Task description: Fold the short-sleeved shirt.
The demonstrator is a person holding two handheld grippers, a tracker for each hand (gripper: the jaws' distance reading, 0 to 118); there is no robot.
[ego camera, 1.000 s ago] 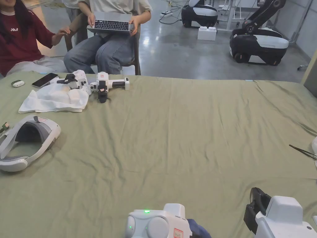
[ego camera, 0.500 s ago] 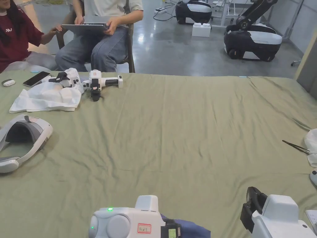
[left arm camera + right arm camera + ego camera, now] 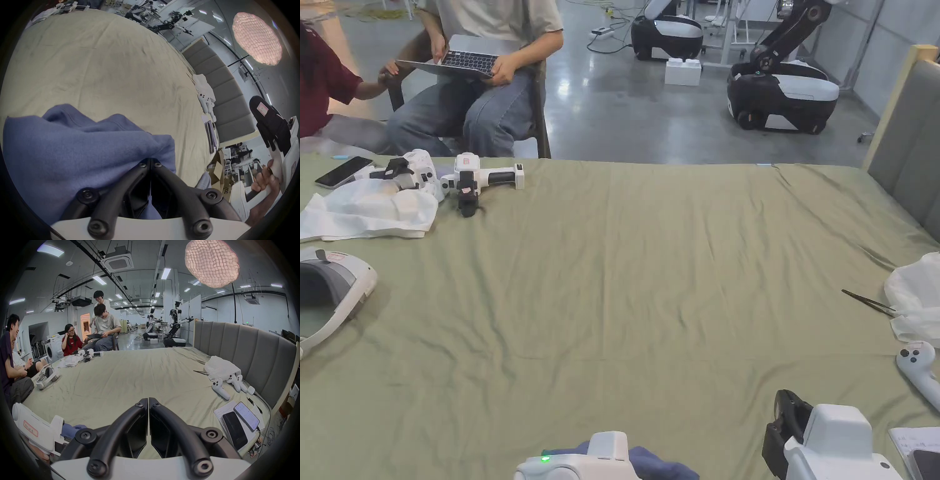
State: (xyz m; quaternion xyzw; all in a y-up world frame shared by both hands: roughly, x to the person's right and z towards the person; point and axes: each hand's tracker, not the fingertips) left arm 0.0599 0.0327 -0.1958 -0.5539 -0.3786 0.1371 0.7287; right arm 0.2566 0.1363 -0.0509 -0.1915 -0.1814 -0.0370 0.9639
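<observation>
At the bed's near edge, the bunched shirt (image 3: pixel 68 151) is clamped by the left gripper (image 3: pixel 151 160). Right gripper (image 3: pixel 148 400) is held closed, empty, alongside to the shirt's right.

The head view looks down and forward across the green sheet (image 3: pixel 650 281) from its near edge, toward seated people and the floor beyond. The left gripper view sits low and close behind the left gripper (image 3: pixel 150 160), tilted so the sheet slopes up to the left and the grey headboard (image 3: pixel 227 97) runs diagonally; bunched blue shirt (image 3: pixel 65 154) crowds its foreground. The right gripper view rides behind the right gripper (image 3: pixel 148 400), nearly level, facing the same far side, headboard on its right. All three share the sheet; the white controllers (image 3: pixel 220 389) appear in each, probably the same ones.
</observation>
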